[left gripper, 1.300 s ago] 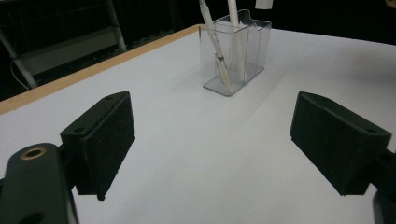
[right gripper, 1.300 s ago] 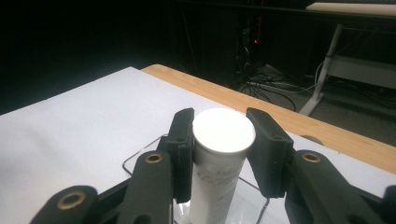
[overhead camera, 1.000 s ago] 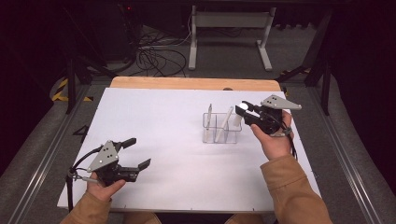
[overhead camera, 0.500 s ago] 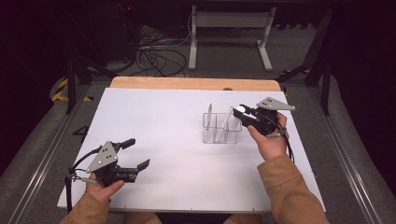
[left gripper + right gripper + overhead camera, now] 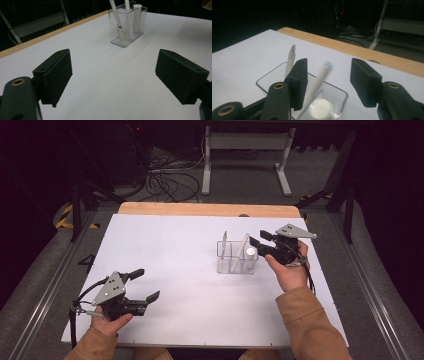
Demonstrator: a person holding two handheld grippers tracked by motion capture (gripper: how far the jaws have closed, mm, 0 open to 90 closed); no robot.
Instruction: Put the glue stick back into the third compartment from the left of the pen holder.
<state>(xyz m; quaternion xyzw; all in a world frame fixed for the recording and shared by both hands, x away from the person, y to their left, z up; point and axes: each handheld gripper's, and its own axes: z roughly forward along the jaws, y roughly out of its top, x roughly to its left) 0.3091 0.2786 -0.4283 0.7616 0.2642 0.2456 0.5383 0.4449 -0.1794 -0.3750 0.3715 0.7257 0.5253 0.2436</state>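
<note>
While the left gripper [image 5: 142,285] rests spread, the right gripper's [image 5: 261,243] fingers, just opening, hover empty over the clear holder [image 5: 237,258].

The bench [image 5: 190,270] is a white sheet-like top with a strip of bare wood [image 5: 200,209] along its far edge. On its right half stands a clear plastic holder [image 5: 237,256], divided into compartments, upright and well apart from every edge. In it stand a few white pen-like sticks [image 5: 117,20] and a thicker white tube [image 5: 250,254]; how many compartments there are is hard to tell.
</note>
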